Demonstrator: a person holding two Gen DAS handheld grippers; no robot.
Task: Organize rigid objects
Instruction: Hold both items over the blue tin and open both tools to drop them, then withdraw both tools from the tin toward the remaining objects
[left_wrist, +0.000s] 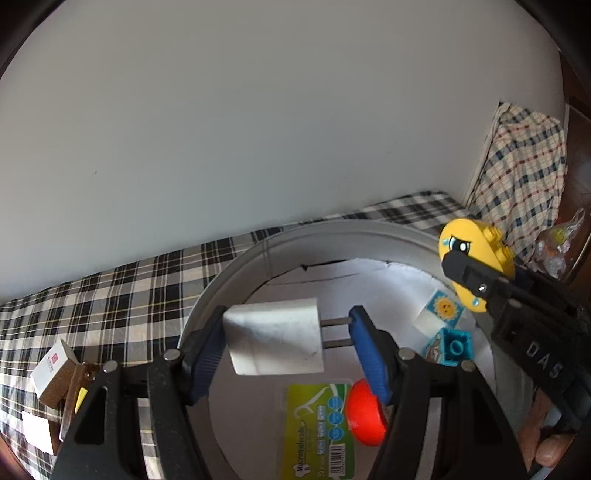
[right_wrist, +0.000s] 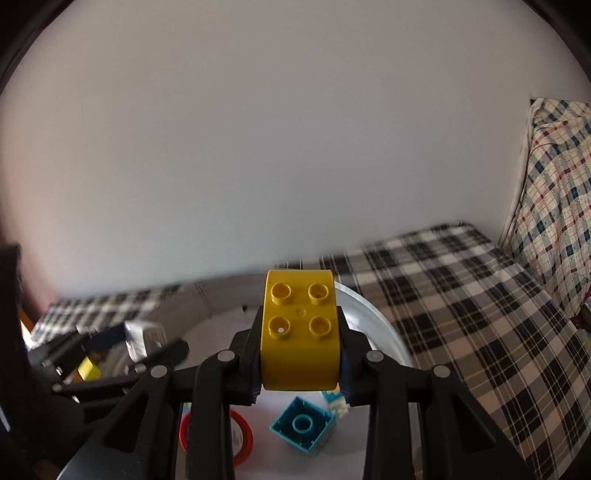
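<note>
My left gripper (left_wrist: 286, 338) is shut on a white plug adapter (left_wrist: 273, 338), one blue pad on its body and the other on its two prongs, above a round white bin (left_wrist: 229, 273). My right gripper (right_wrist: 300, 363) is shut on a rounded yellow toy brick (right_wrist: 300, 332) with a crying face (left_wrist: 474, 258), held over the bin's right side. Inside the bin lie a teal brick (right_wrist: 303, 430) (left_wrist: 456, 347), a red cap (left_wrist: 365, 413) (right_wrist: 242, 439), a green floss-pick pack (left_wrist: 317, 424) and a sun-picture brick (left_wrist: 441, 310).
The bin stands on a black-and-white plaid cloth (right_wrist: 461, 295) against a white wall. Small boxes (left_wrist: 55, 373) lie on the cloth left of the bin. A checked cloth (left_wrist: 524, 166) hangs at the right with a clear plastic bag (left_wrist: 557, 243) beside it.
</note>
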